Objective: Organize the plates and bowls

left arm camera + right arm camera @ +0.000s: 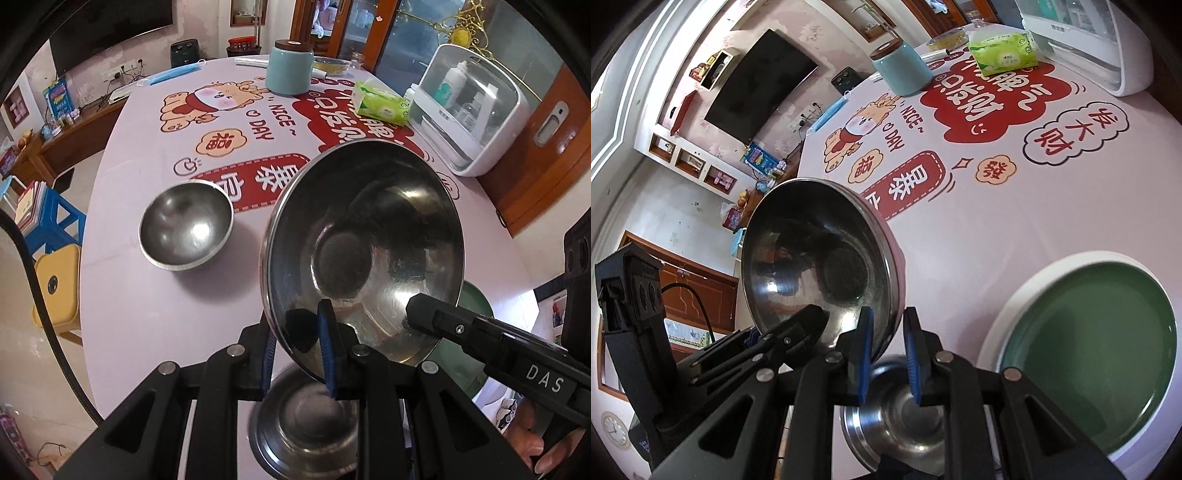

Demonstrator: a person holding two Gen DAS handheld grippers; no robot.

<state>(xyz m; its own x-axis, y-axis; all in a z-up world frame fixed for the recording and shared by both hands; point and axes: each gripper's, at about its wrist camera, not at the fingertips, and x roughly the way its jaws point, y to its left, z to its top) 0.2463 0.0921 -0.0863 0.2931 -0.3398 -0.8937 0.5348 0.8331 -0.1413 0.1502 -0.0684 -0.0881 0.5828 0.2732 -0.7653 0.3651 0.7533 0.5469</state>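
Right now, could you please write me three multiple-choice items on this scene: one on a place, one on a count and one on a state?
1. In the right wrist view, the green plate lies where, relative to the large steel bowl?
A. left
B. right
C. inside it

2. How many steel bowls show?
A. two
B. three
C. four

3. The large steel bowl is:
A. upside down
B. lying flat
C. tilted, rim in the left gripper

Answers:
1. B, the plate sits off to its right.
2. B, the large one, a small bowl and a third bowl beneath it.
3. C, it stands steeply, with a pad on either side of its rim.
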